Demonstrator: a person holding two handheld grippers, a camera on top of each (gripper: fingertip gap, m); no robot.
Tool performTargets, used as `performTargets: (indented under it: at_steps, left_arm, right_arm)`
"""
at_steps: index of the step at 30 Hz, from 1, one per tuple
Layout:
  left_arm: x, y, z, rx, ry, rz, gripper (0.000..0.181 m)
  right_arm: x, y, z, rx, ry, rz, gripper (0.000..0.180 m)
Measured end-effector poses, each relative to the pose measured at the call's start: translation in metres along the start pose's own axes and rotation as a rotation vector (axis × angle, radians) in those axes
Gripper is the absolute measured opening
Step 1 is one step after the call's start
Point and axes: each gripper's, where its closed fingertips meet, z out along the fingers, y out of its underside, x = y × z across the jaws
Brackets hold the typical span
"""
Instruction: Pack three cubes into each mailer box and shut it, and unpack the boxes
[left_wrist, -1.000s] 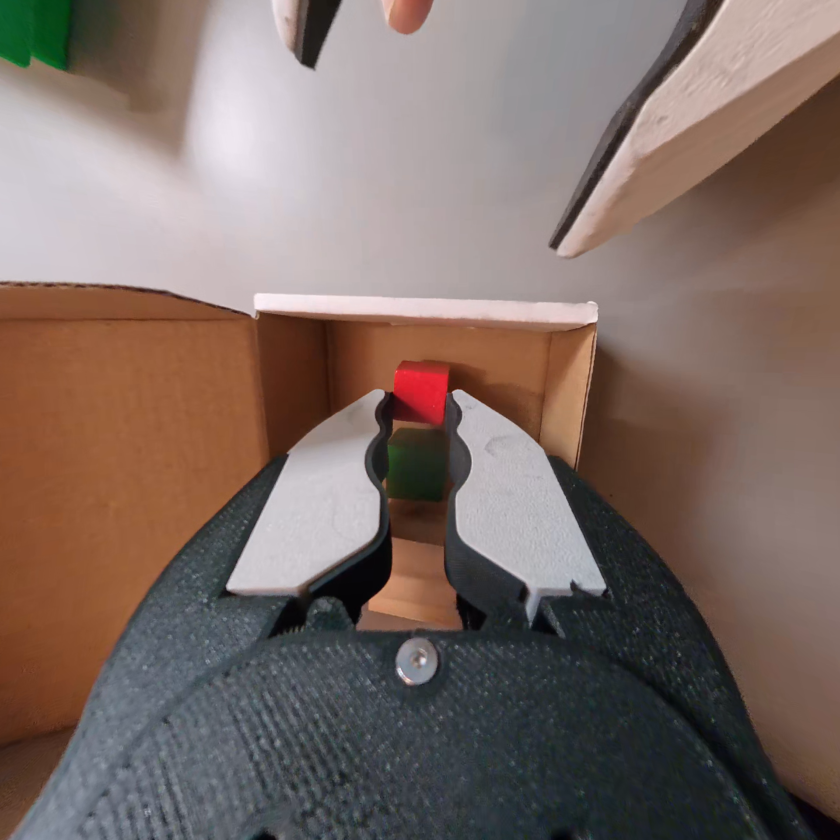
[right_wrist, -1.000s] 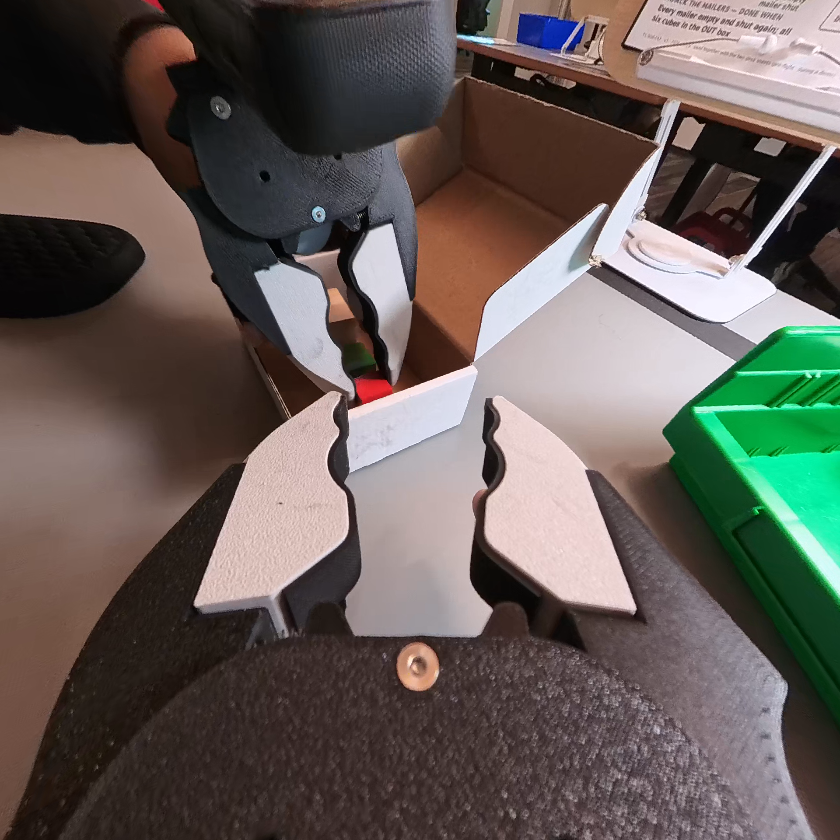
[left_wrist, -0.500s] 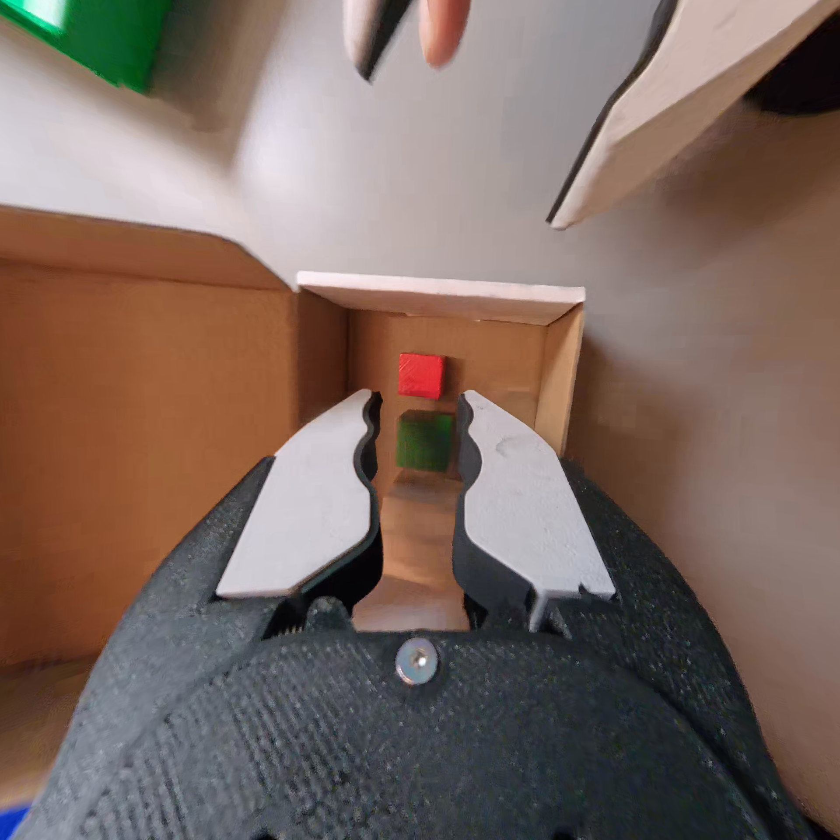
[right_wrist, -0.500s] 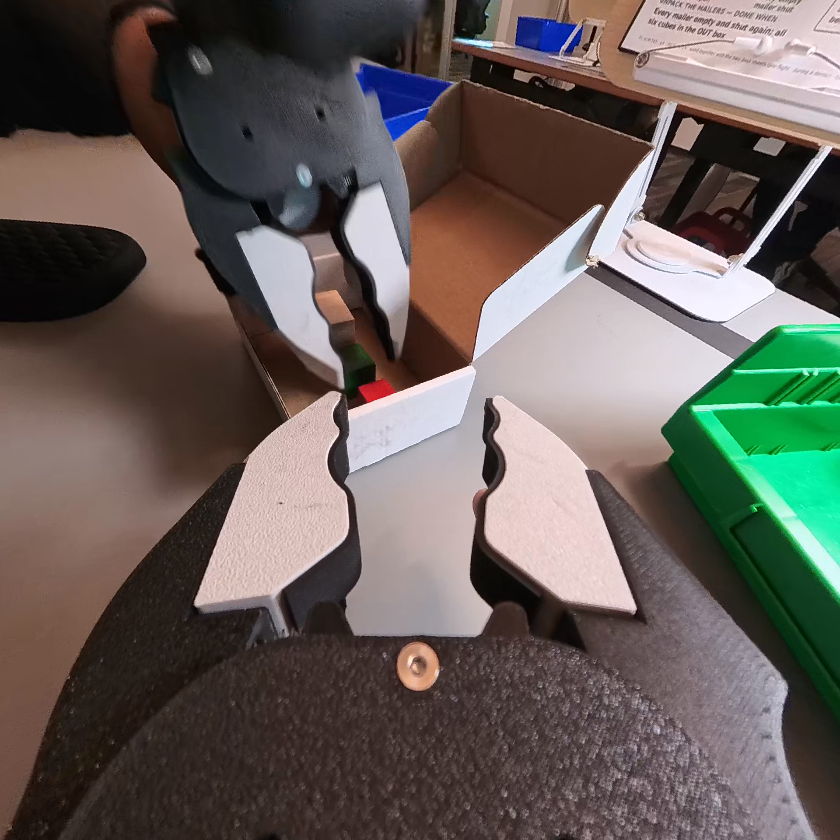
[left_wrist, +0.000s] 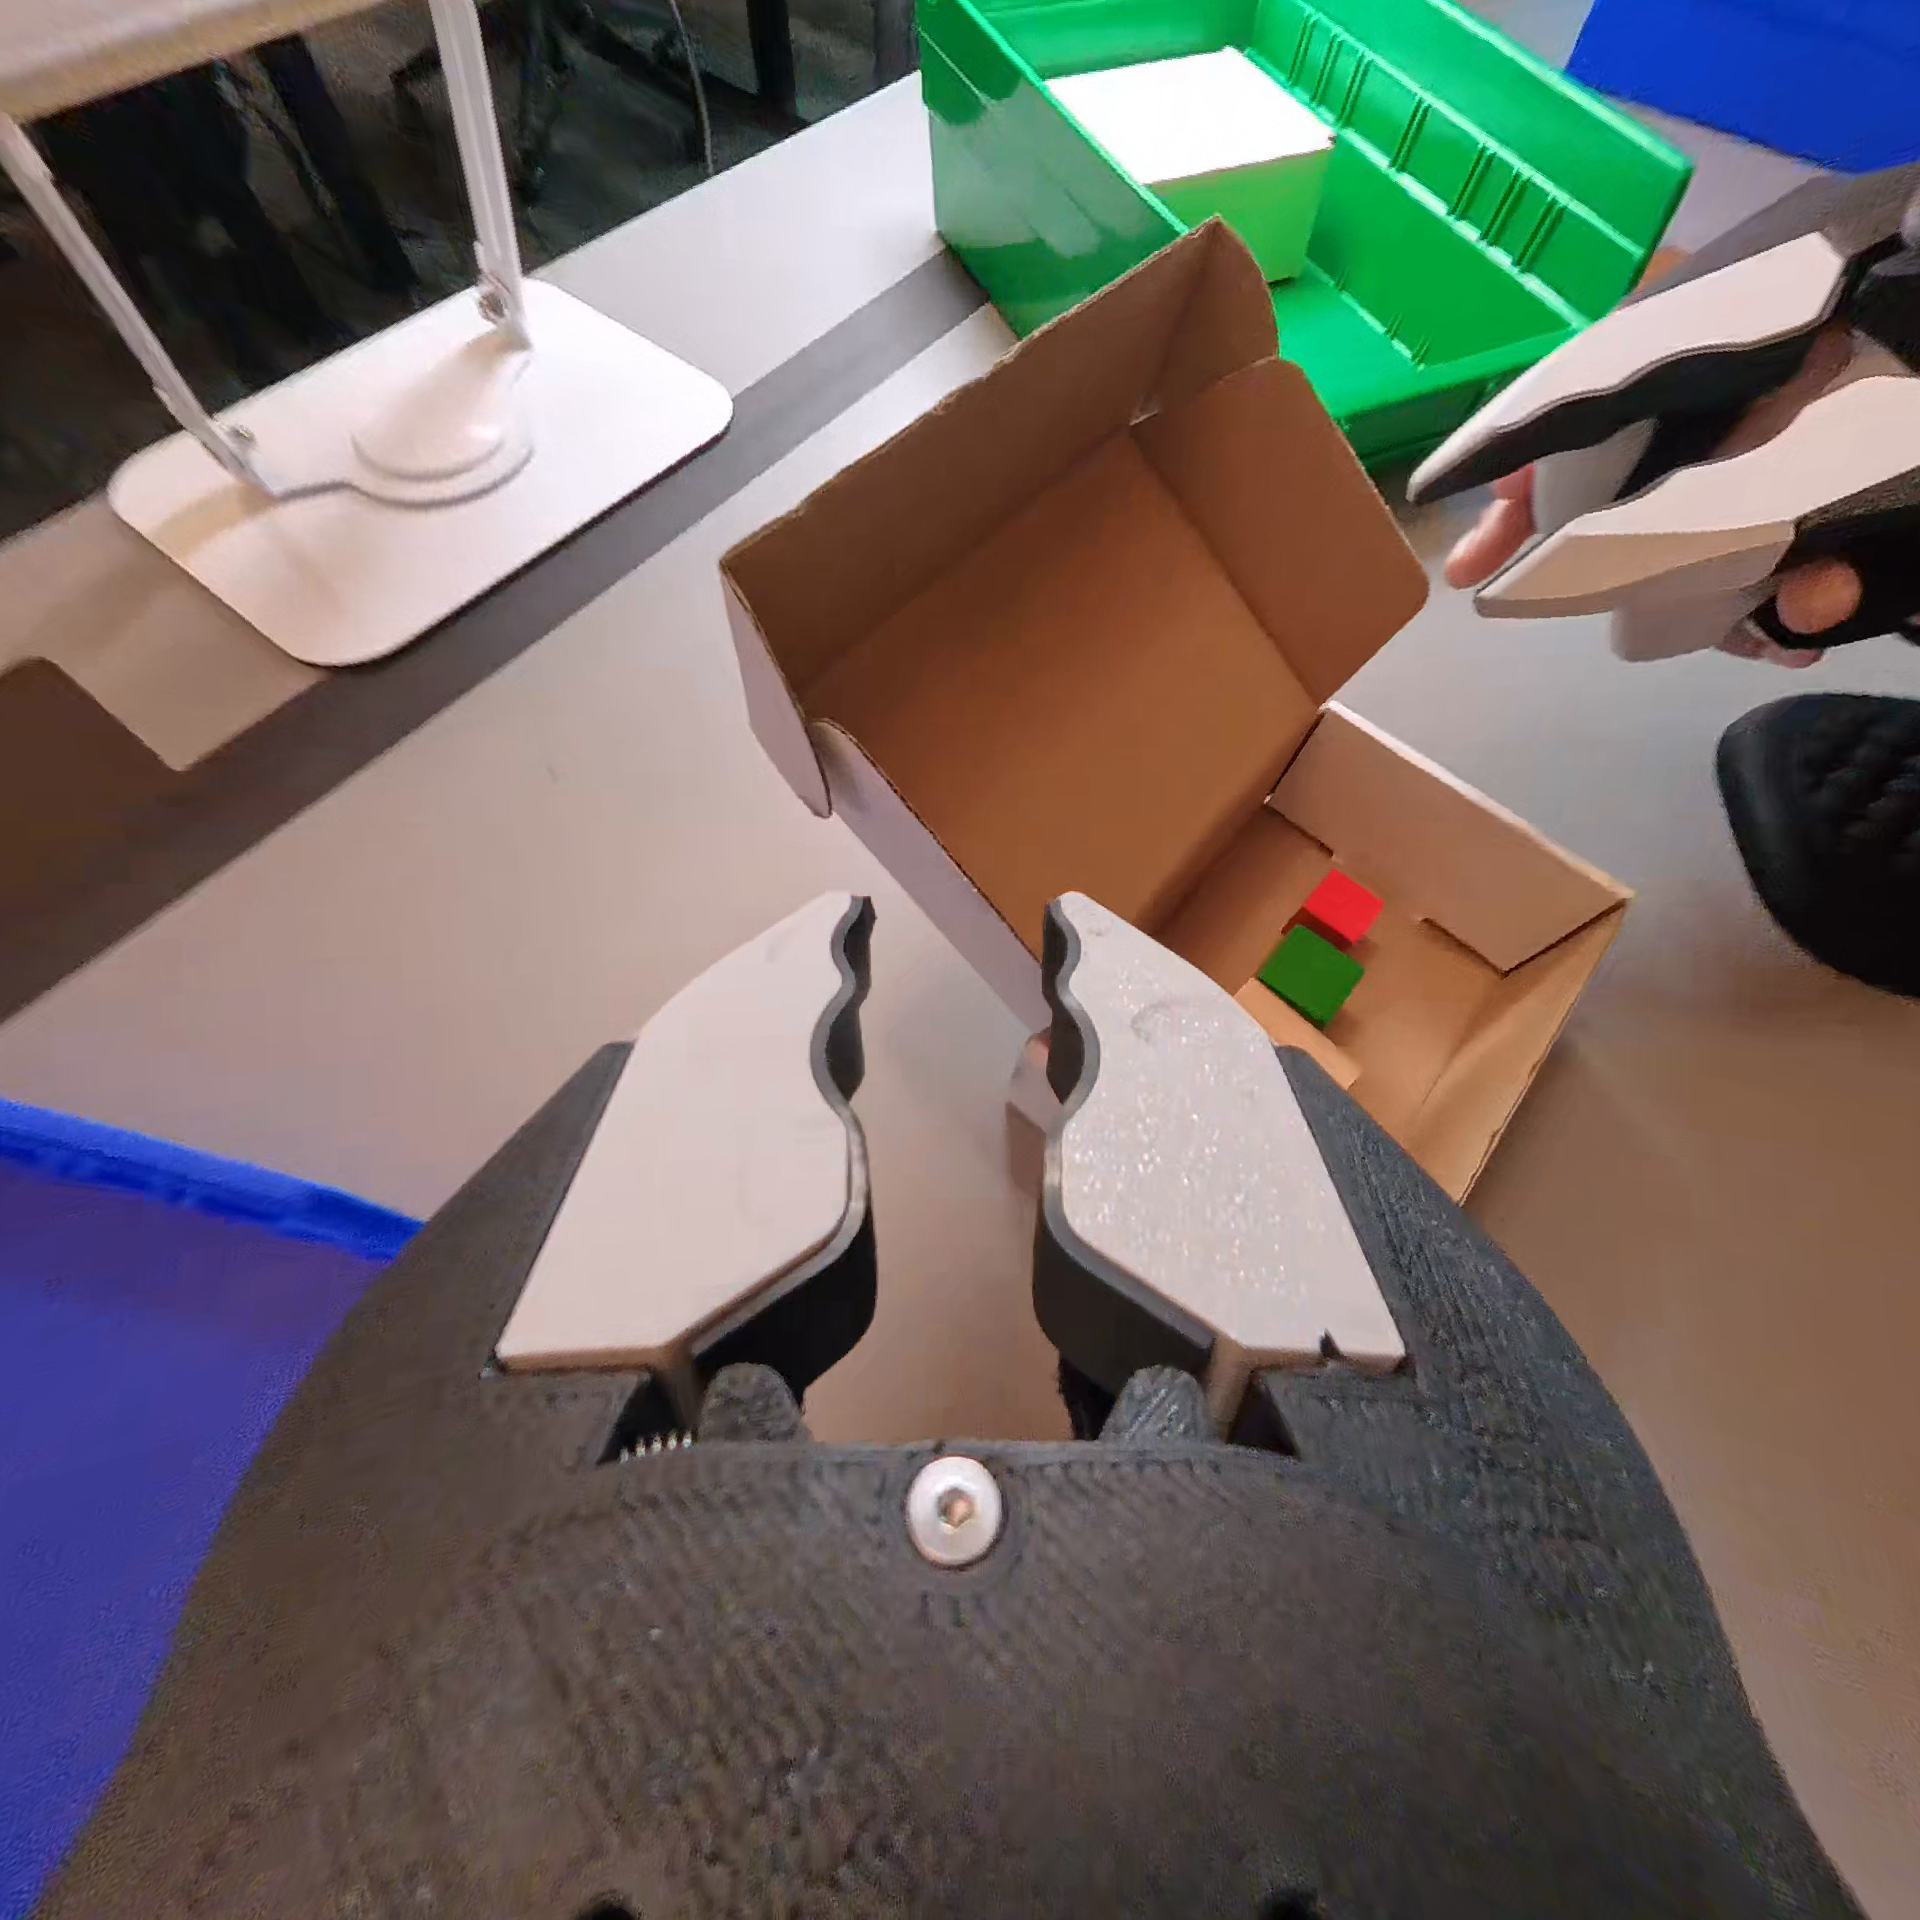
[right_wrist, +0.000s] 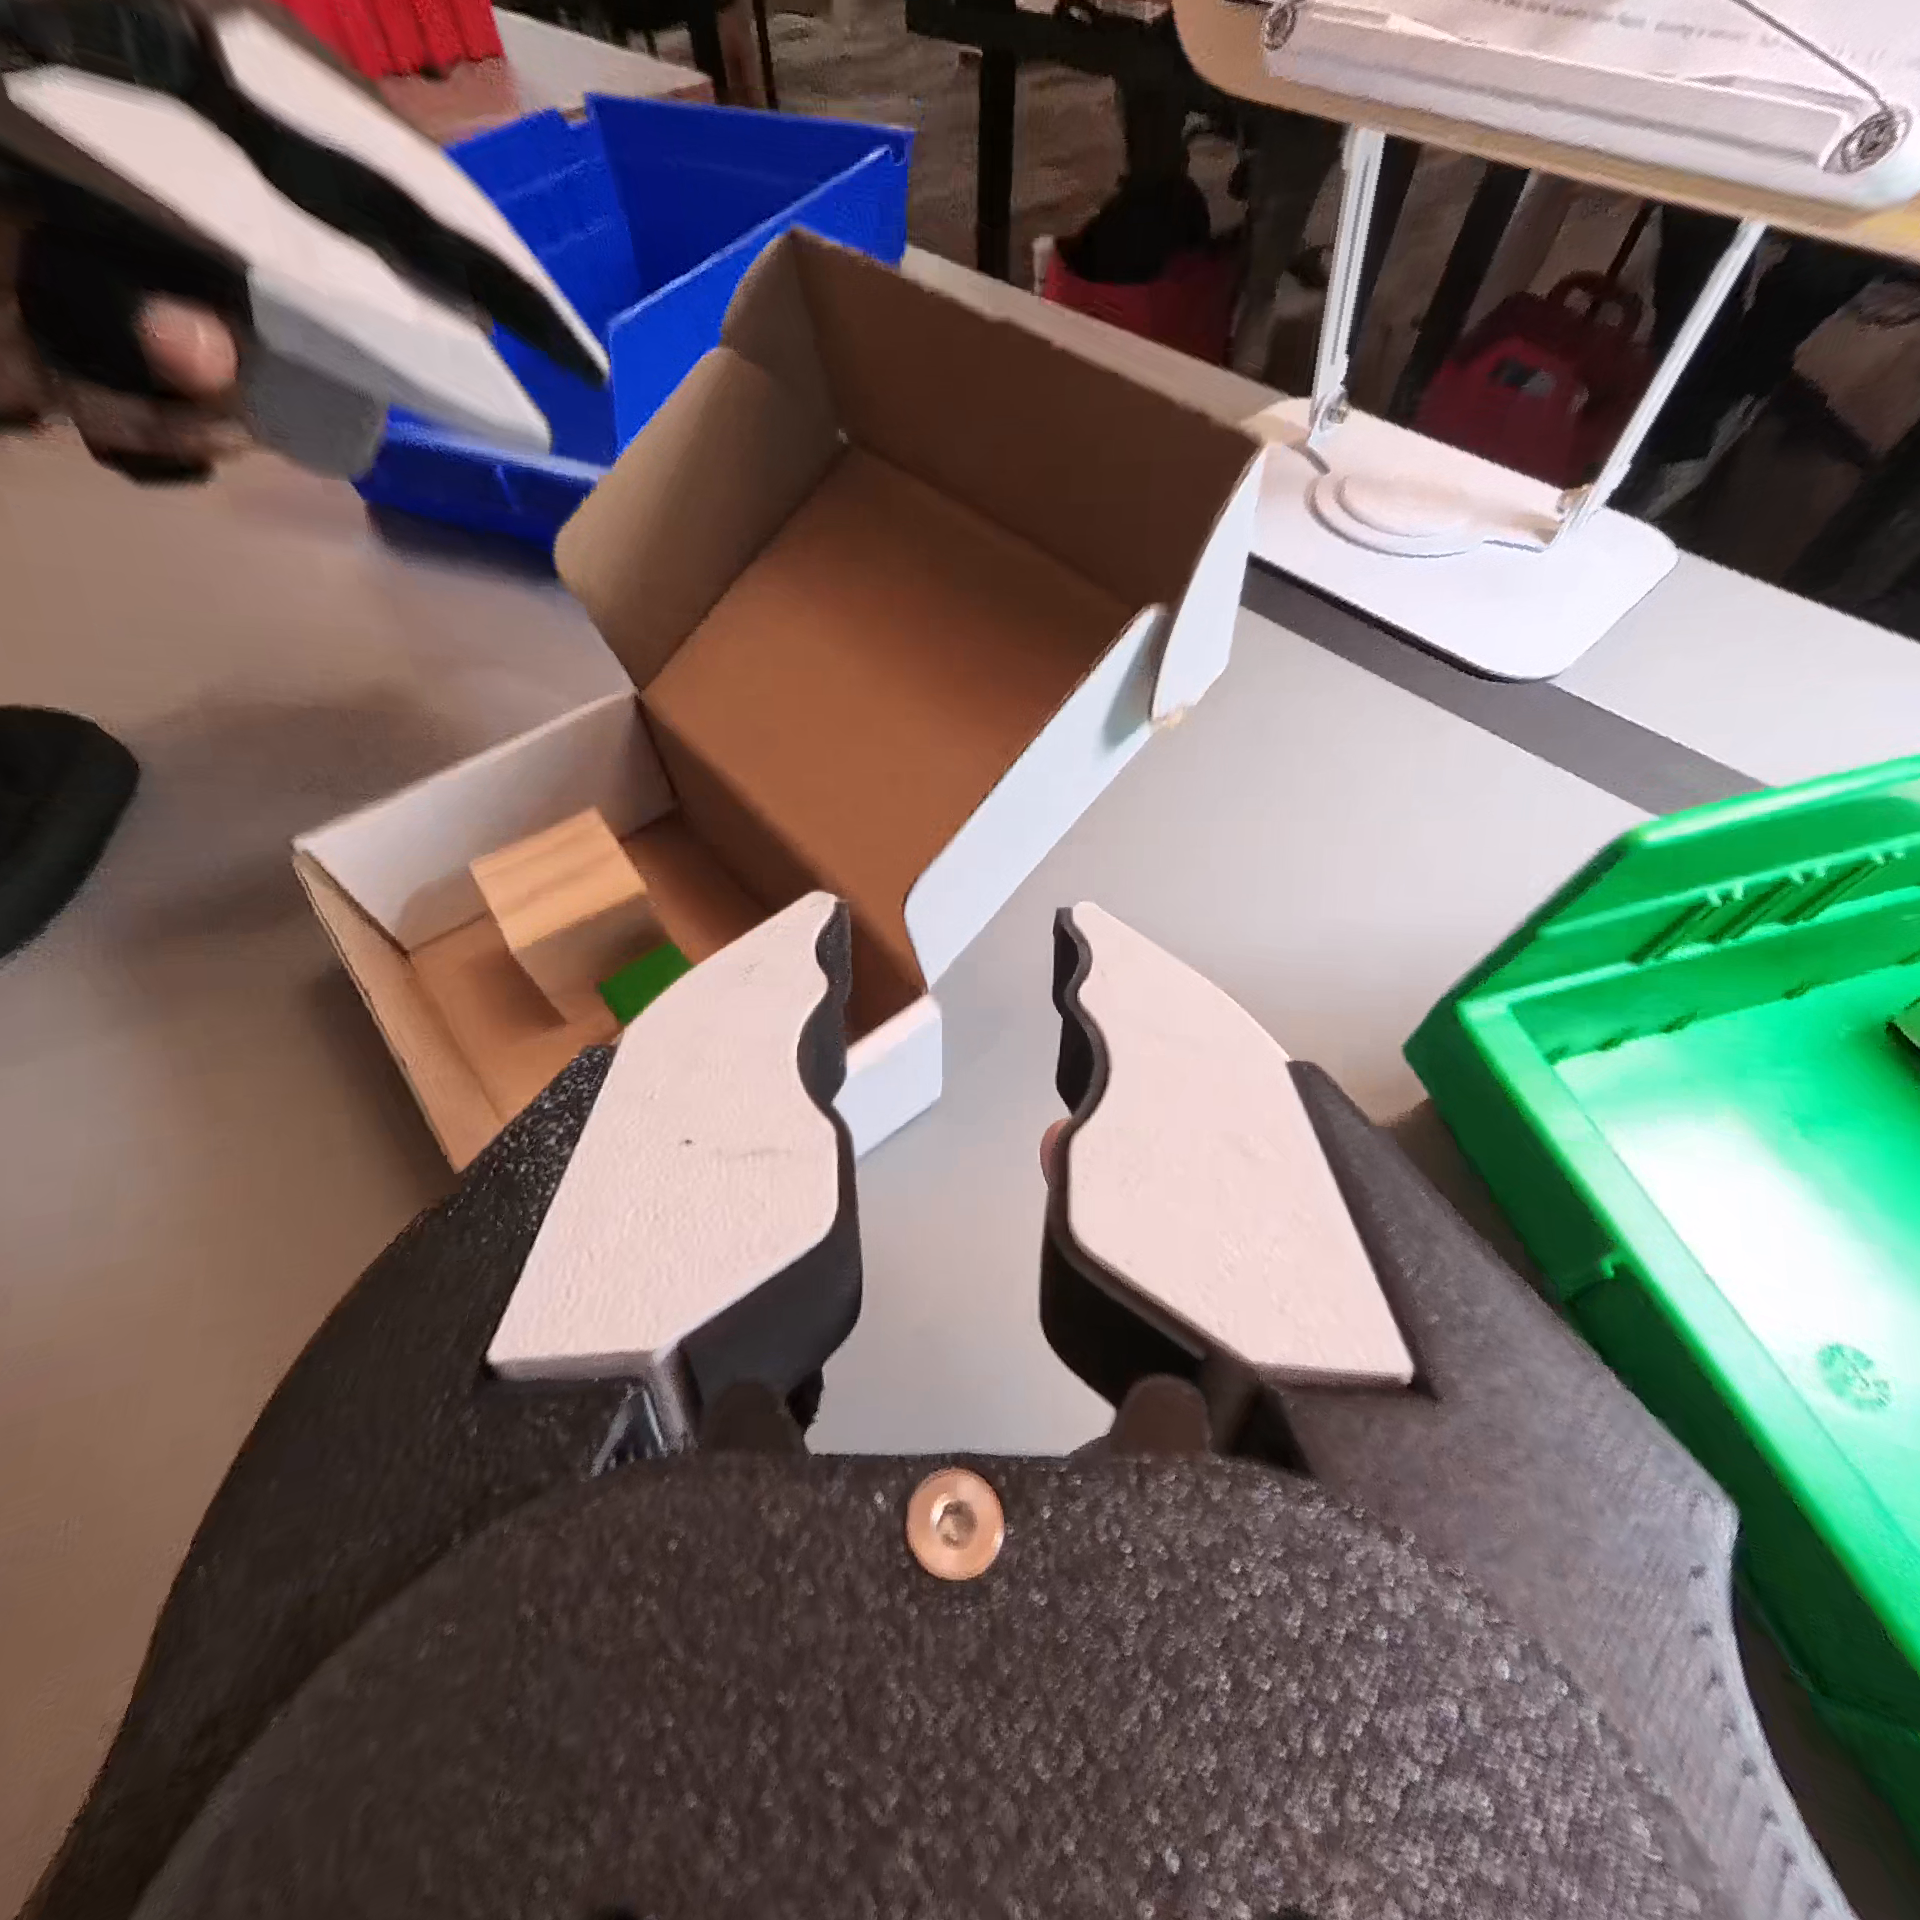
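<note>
An open white mailer box (left_wrist: 1455, 821) stands on the table with its lid (left_wrist: 1039, 644) raised. Inside lie a red cube (left_wrist: 1340, 906), a green cube (left_wrist: 1309, 971) and a plain wooden cube (right_wrist: 561, 894). The green cube also shows in the right wrist view (right_wrist: 644, 982); the red one is hidden there behind my finger. My left gripper (left_wrist: 956, 935) is open and empty, above the table beside the box's side. My right gripper (right_wrist: 951, 935) is open and empty, at the box's opposite corner. Each gripper shows in the other's view: the right (left_wrist: 1455, 530), the left (right_wrist: 571, 400).
A green bin (left_wrist: 1455, 239) behind the box holds a shut white mailer box (left_wrist: 1195, 114). A blue bin (right_wrist: 727, 208) stands on the box's other side. A white lamp base (left_wrist: 416, 468) sits at the back edge. A black padded object (left_wrist: 1829, 831) lies near the box. About 20 cm separates my left fingertips from my right. About 9 cm separates my right fingertips from the red cube (left_wrist: 1340, 906).
My left gripper has pulled up and back out of the box, empty; the cubes stay inside. My right gripper has risen slightly and stays open.
</note>
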Motion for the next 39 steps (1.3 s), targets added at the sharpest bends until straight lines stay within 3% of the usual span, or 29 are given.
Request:
performTargets:
  at_steps: [3,7,9,15,19,23,29,33,39]
  left_arm:
    - [0.005,0.004,0.014,-0.002,0.071,-0.083,0.035]
    - [0.008,0.005,0.029,0.012,0.108,-0.131,0.027]
    - [0.008,0.006,0.030,0.036,0.078,-0.108,0.022]
    - [0.031,0.015,0.010,0.135,0.074,0.043,0.020]
    - [0.061,0.028,-0.006,0.166,0.168,0.108,0.020]
    - [0.085,0.055,-0.012,0.117,0.235,0.200,0.024]
    - [0.104,0.089,-0.021,0.022,0.377,0.260,0.039]
    - [0.092,0.090,-0.040,0.031,0.360,0.295,0.043]
    - [0.091,0.057,-0.057,0.107,0.265,0.440,0.062]
  right_arm:
    - [0.004,-0.014,0.014,-0.039,-0.015,0.086,0.042]
    - [0.013,-0.007,0.029,-0.118,0.035,0.144,0.036]
    - [0.010,-0.005,0.029,-0.099,0.032,0.147,0.016]
    - [-0.012,0.002,0.007,0.002,-0.015,0.030,0.015]
    - [-0.041,0.018,-0.009,-0.007,-0.135,0.030,0.019]
    - [-0.064,0.042,-0.012,-0.084,-0.141,-0.152,0.025]
    - [-0.084,0.064,-0.022,-0.183,-0.275,-0.260,0.053]
    - [-0.080,0.067,-0.048,-0.233,-0.331,-0.334,0.059]
    - [-0.078,0.029,-0.061,-0.146,-0.215,-0.588,0.075]
